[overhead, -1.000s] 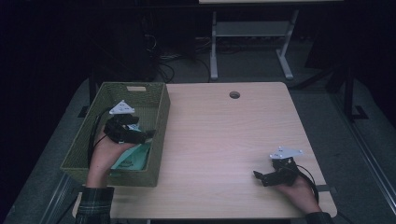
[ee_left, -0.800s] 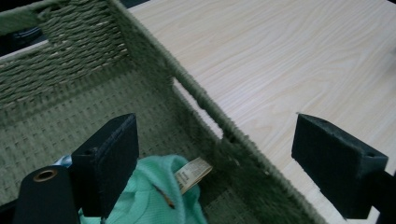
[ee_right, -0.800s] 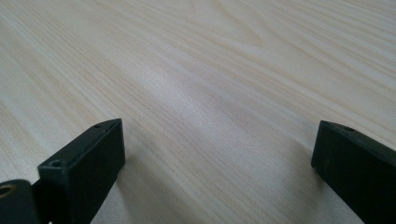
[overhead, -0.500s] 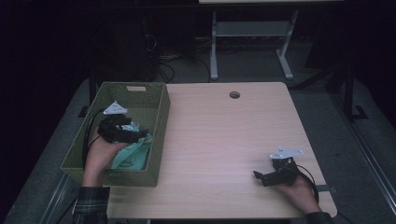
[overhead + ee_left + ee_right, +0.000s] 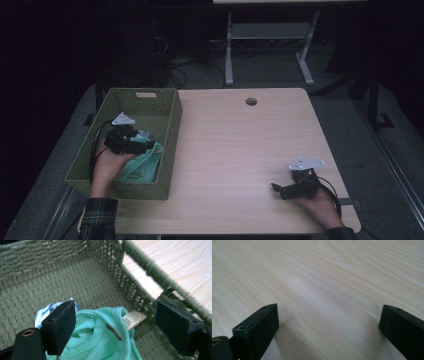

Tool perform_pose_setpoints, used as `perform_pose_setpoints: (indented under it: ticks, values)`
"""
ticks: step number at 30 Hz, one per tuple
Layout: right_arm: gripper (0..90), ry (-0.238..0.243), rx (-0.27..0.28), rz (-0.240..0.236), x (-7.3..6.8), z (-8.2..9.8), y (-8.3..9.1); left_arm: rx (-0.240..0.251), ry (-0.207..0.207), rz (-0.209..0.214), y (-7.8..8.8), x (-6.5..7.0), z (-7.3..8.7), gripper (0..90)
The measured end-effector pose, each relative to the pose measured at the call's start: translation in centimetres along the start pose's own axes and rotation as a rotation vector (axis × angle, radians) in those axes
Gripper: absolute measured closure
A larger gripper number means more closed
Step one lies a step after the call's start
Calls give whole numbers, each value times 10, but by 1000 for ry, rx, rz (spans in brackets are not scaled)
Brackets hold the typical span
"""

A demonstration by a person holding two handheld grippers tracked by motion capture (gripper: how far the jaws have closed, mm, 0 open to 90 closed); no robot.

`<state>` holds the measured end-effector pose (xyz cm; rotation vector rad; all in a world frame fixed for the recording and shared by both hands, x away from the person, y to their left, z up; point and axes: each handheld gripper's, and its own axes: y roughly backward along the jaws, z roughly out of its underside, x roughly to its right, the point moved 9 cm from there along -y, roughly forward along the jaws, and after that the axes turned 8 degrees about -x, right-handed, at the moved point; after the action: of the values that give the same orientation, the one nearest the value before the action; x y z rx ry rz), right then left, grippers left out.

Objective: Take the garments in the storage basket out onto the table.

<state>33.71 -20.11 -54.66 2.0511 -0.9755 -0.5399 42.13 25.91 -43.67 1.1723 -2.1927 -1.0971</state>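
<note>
We see a rectangular woven basket (image 5: 150, 95) of olive-green cord sitting at the left edge of a pale wood-grain tabletop (image 5: 240, 145). Its walls are a tight, ribbed weave with a thick braided rim, and part of the side wall is open mesh through which the wood shows in the left gripper view. Inside it lies a crumpled mint-green knit garment (image 5: 100, 340), finely textured, with a cream label (image 5: 133, 318) sticking out of one fold. A bit of white-and-blue striped cloth (image 5: 47, 310) peeks out beside it on the basket floor.

The left gripper (image 5: 115, 327) hangs inside the basket just over the garment, its blocky black fingers (image 5: 60, 327) spread wide apart, one to each side of the knit, clamped on nothing.

The right gripper (image 5: 328, 332) rests low over the near right part of the tabletop, well apart from the basket. Its square matte-black fingers (image 5: 259, 327) also stand wide apart, with bare wood between them. A round dark hole (image 5: 251, 101) marks the far side of the tabletop.
</note>
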Motion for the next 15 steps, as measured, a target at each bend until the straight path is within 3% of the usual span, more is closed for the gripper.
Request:
perform_pose_setpoints:
  ticks: [3,15]
  values:
    - [23,0,0,0,0,0,0,-1,9,1,-4,-2,1,204]
    - [23,1,0,0,0,0,0,-88,11,24,-26,0,12,227]
